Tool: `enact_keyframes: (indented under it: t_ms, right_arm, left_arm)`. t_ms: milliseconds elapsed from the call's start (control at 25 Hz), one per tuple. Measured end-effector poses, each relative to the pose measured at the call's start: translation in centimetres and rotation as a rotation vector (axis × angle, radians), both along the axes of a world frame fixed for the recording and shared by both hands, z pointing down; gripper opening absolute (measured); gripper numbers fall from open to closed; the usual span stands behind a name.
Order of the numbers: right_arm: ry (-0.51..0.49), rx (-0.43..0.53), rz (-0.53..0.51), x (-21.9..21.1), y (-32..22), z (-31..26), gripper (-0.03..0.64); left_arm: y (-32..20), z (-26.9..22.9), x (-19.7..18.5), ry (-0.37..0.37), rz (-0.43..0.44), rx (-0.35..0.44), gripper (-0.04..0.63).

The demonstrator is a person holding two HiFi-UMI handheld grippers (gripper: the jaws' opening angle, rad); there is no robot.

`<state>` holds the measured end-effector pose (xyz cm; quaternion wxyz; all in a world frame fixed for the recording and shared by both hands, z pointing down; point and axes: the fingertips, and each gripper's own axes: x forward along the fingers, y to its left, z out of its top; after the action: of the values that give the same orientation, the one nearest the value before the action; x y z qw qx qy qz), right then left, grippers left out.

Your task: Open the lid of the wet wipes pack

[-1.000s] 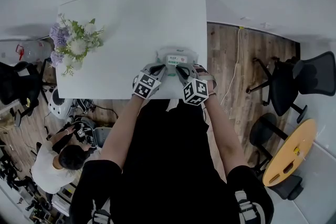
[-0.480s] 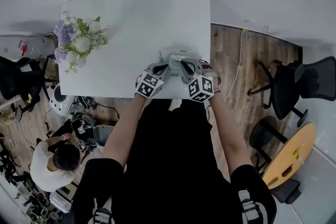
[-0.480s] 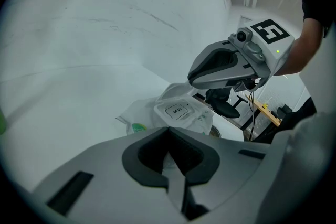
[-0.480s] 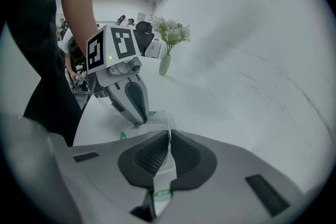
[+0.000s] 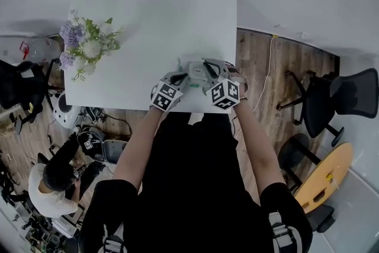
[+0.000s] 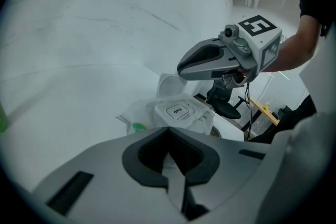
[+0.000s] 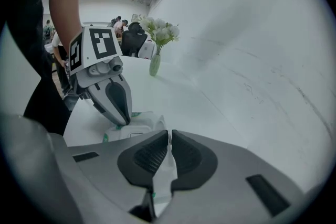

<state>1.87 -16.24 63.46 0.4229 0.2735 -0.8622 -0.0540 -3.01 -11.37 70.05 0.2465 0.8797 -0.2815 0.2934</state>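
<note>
Left gripper (image 6: pixel 169 149): clenched, low in the centre of its own view. A pale sliver of wrapper seems to be pinched between the pads.
Right gripper (image 7: pixel 169 152): clamped on a thin white fold of the wrapper, which runs down between its pads in the lower centre of its view.
Wet wipes pack (image 6: pixel 140 115): lies on the table (image 5: pixel 154 26) close to its near edge. It sits in the middle of the head view, with one gripper at each end.
Lid (image 6: pixel 177 110): a flat white panel marked OPEN on top of the pack, and it looks shut.
Step in hand: probably steadying the soft pack, with the lid not yet raised.
Doing it well: let one gripper hold the wrapper down and free the other. Slip a jaw tip under the OPEN tab and lift upward rather than drag sideways. I cannot tell the hinge side, so test gently.
Risk: the pouch may buckle or slide towards the table's near edge.
Flowers (image 5: pixel 86 47): at the left of the head view, well apart from the work.
</note>
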Motion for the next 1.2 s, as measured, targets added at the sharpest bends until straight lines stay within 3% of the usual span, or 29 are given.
enact_keyframes:
  t_ms: [520,1200]
  right_arm:
    - [0.004,0.01,0.002,0.1,-2.2,0.7,0.046]
    - [-0.014,-0.047,0.055,0.4,-4.4,2.3,0.051]
  left_arm:
    - [-0.2,0.1,-0.1,-0.002,-0.003,-0.004,0.021]
    - [-0.4,0.0,-0.1,-0.004,-0.003,-0.005,0.021]
